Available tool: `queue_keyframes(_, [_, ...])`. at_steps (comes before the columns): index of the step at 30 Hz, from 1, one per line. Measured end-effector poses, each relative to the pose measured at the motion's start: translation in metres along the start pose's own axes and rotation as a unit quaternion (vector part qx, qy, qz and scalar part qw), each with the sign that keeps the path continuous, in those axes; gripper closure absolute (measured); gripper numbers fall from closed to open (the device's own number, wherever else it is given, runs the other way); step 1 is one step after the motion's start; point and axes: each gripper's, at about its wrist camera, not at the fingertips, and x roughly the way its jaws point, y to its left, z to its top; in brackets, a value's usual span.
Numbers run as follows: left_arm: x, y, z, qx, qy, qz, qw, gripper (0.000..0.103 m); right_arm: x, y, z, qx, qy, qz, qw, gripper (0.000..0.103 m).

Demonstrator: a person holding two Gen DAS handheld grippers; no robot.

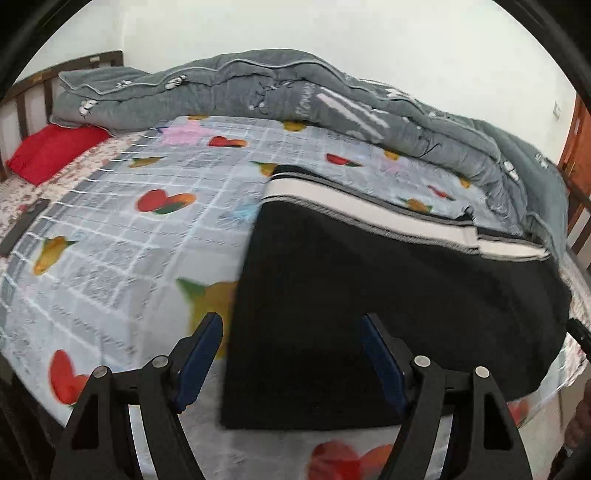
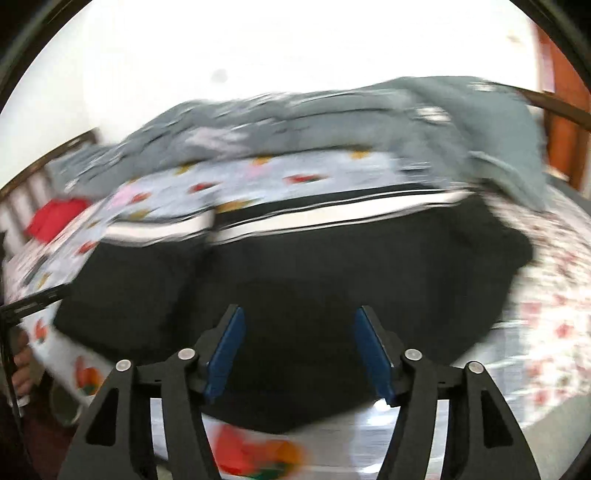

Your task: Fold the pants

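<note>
Home bedroom. Bed [image 1: 110, 229] fills view, covered by light grey checked sheet [image 1: 122, 258] printed with red hearts and fruit. Thick grey quilt [image 1: 280, 88] bunched along far side against plain white wall [image 1: 295, 29]. Red pillow [image 1: 51, 151] at head end, beside dark wooden slatted headboard [image 1: 33, 85]. Floral under-sheet [image 2: 554, 314] shows at bed edges. Orange-brown wooden door [image 1: 580, 140] at right edge. Black pants [image 1: 369, 288] with white side stripe spread flat on bed. Domestic bedding and furniture throughout.
</note>
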Motion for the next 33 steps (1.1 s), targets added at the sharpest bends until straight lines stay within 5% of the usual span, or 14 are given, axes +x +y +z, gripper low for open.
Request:
queue_keyframes(7, [0.013, -0.029, 0.021, -0.001, -0.012, 0.014, 0.9998, 0.029, 0.008, -0.108, 0.008, 0.1, 0.001, -0.047, 0.994, 0.038])
queue_keyframes(13, [0.03, -0.022, 0.028, -0.022, 0.015, 0.02, 0.9995, 0.03, 0.022, -0.152, 0.009, 0.128, 0.026, -0.063, 0.989, 0.038])
queue_keyframes(28, [0.053, 0.016, 0.053, -0.038, 0.031, 0.006, 0.9988, 0.03, 0.076, -0.181, 0.012, 0.213, 0.036, -0.009, 0.976, 0.038])
queue_keyframes(33, [0.072, 0.027, 0.062, -0.04, 0.052, -0.007, 0.9978, 0.045, 0.091, -0.184, 0.023, 0.233, 0.039, 0.003, 0.972, 0.038])
